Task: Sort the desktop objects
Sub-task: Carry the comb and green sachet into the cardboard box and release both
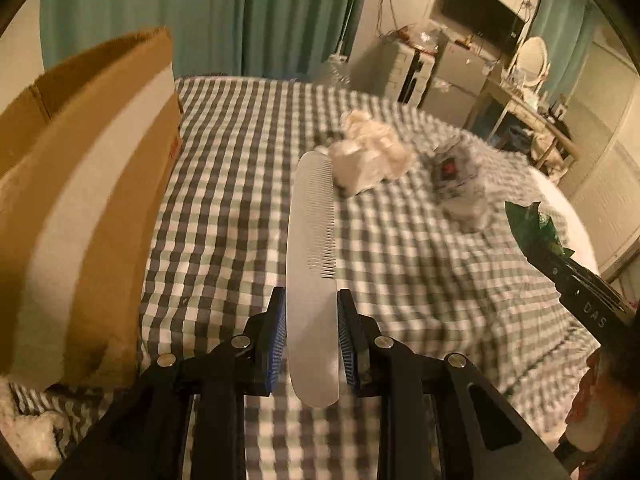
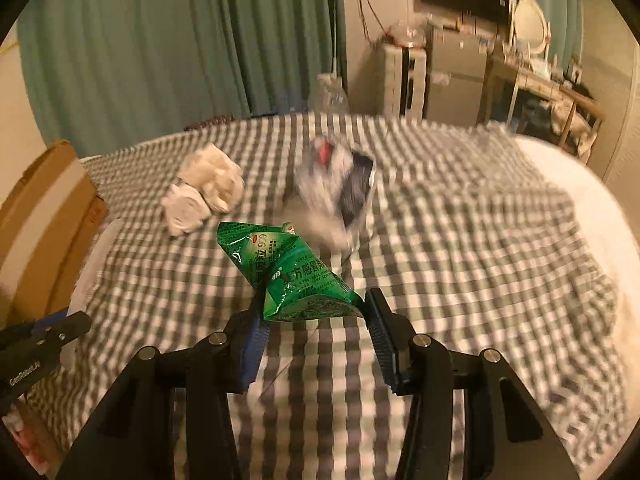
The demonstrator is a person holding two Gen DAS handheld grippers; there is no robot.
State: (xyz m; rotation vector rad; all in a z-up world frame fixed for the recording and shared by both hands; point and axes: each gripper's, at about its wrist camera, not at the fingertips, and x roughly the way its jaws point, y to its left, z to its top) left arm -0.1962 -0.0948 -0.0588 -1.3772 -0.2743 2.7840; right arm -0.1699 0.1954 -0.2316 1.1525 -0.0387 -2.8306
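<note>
Left-wrist view: my left gripper (image 1: 312, 320) jaws pinch a white comb (image 1: 310, 264) over the bed (image 1: 240, 160), while my right gripper (image 2: 312, 320) barely nips a green sachet (image 2: 288, 276) that may slip.

A long, pale grey plastic comb (image 1: 311, 280) stands lengthwise up off the checked bedspread, its fine teeth turned to the right, its lower end pinched between two blue pads. A crumpled green foil sachet printed with white characters (image 2: 294, 276) hangs above the cloth too, clamped at its lower edge. Farther back on the bed lies a bunched cream-white cloth bundle (image 2: 204, 190), and just to its right a crushed silver-grey wrapper with a red spot (image 2: 334, 180). An open brown cardboard box (image 1: 84, 184) sits at the left edge.
</note>
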